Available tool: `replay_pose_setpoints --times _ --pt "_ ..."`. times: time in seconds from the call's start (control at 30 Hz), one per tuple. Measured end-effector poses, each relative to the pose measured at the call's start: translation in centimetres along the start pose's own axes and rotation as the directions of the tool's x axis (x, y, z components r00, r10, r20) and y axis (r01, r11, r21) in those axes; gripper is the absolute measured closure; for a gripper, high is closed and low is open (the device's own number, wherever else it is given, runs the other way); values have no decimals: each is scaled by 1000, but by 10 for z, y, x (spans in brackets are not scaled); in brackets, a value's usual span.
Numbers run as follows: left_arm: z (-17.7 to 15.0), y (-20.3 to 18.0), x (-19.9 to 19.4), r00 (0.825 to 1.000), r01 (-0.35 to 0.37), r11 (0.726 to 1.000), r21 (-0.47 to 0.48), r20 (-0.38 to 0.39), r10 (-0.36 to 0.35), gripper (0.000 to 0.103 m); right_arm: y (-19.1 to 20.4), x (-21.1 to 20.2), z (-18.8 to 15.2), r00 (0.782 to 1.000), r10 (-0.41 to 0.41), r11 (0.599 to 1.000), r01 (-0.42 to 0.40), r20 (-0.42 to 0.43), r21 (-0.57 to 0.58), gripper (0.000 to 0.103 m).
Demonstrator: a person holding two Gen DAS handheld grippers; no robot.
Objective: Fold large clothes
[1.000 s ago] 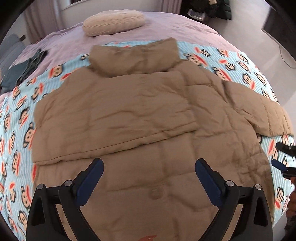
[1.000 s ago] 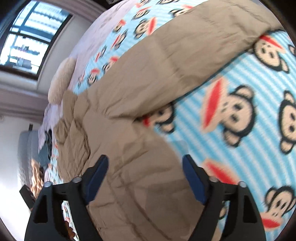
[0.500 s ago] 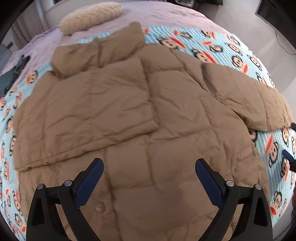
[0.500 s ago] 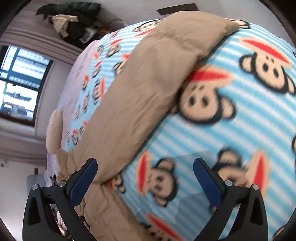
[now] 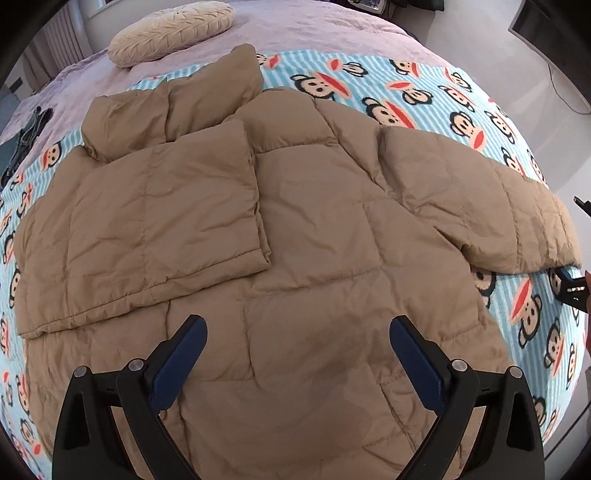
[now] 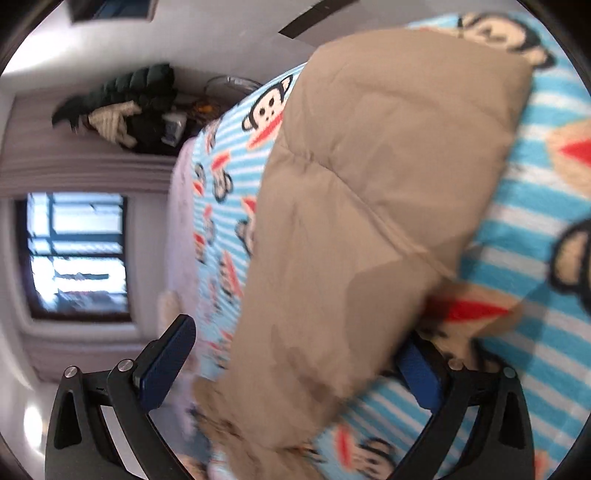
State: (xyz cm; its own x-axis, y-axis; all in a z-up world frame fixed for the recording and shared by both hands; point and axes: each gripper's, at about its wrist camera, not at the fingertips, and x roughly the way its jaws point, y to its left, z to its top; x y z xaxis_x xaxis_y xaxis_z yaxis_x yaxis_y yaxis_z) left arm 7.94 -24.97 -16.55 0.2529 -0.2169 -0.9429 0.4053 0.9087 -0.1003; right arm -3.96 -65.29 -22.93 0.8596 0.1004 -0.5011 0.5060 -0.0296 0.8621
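Surface: one bed, spread with a pale lilac cover [image 5: 295, 33] at its far end and, over that, one light-blue striped fleece blanket printed with monkey faces [image 5: 436, 99], which lies ahead of and beside both pairs of fingers.

Room: grey floor past the bed's right edge; in the right wrist view, one bright window [image 6: 77, 254] beyond the left fingertip, and one heap of dark green and cream clothing [image 6: 122, 107] on a dark stand against the far wall.

Items, left to right, left wrist view:
- One dark garment [image 5: 22, 144], far left of the fingers, on the lilac cover.
- One round cream ribbed cushion [image 5: 173, 31], far ahead, left of centre.
- One tan quilted puffer jacket [image 5: 314, 229], flat on the blanket directly ahead of and under the fingers. Its left sleeve is folded across the body; its right sleeve [image 5: 491, 206] lies outstretched toward the right edge.

Grippers, two:
- Left gripper [image 5: 297, 354]: blue-padded fingers spread wide, over the jacket's lower body, nothing between them.
- Right gripper [image 6: 295, 369]: fingers wide apart, straddling the cuff end of the sleeve; the picture is blurred, and contact between fabric and pads cannot be told.
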Motion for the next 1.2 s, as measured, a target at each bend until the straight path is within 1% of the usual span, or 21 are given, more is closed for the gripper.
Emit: replay_pose_setpoints --times 0.03,0.07,0.1,0.13,0.17,0.23,0.37,0.5,0.6,0.7,0.8,0.9,0.97,1.0,1.07,1.13,1.2 --pt "1 1 1 1000 1 1000 -3 -3 -1 3 -2 4 2 999 31 999 -30 -14 38 28" --pt "2 1 2 1000 -1 1000 -5 -5 1 3 -6 10 5 998 52 996 -49 -37 81 36" --pt "2 2 2 1000 -5 1000 -8 -4 5 3 -7 15 6 996 68 992 -63 -49 105 58" --pt "2 5 1 1000 -11 1000 -14 -2 11 3 -10 20 5 994 96 987 -86 -61 138 90" --pt "3 7 1 1000 -13 1000 -18 1 13 3 -12 24 4 992 103 983 -91 -68 161 99" --pt "4 15 -1 1000 -20 999 -34 11 20 3 -7 29 2 990 128 981 -116 -66 155 99" --pt "8 33 -5 999 -36 998 -59 30 38 3 23 32 -9 981 164 986 -159 -100 55 99" --pt "11 58 -12 996 -55 994 -93 60 61 3 73 44 -31 974 164 980 -179 -156 -86 99" --pt "12 80 -17 993 -72 990 -121 83 83 3 117 63 -64 967 142 960 -186 -209 -208 99" --pt "9 108 -23 992 -69 984 -162 96 86 3 159 89 -107 958 107 923 -195 -266 -332 99" --pt "5 136 -29 990 -72 976 -205 108 96 3 200 119 -165 948 45 852 -201 -315 -483 99" --pt "-1 164 -35 987 -69 967 -245 124 102 3 230 148 -230 934 -33 752 -211 -356 -625 98" --pt "-6 186 -40 983 -82 959 -271 134 122 3 241 176 -283 917 -115 677 -209 -381 -706 98" --pt "-9 198 -42 982 -87 954 -286 139 131 3 239 185 -301 910 -148 654 -204 -388 -729 97" --pt "-13 216 -44 980 -92 947 -308 143 142 3 230 214 -349 891 -258 575 -170 -374 -801 97" --pt "-17 231 -43 978 -96 941 -324 146 150 3 214 235 -380 871 -335 530 -142 -361 -836 97" --pt "-21 241 -41 977 -101 937 -333 147 157 3 192 250 -398 852 -394 512 -108 -345 -852 95"
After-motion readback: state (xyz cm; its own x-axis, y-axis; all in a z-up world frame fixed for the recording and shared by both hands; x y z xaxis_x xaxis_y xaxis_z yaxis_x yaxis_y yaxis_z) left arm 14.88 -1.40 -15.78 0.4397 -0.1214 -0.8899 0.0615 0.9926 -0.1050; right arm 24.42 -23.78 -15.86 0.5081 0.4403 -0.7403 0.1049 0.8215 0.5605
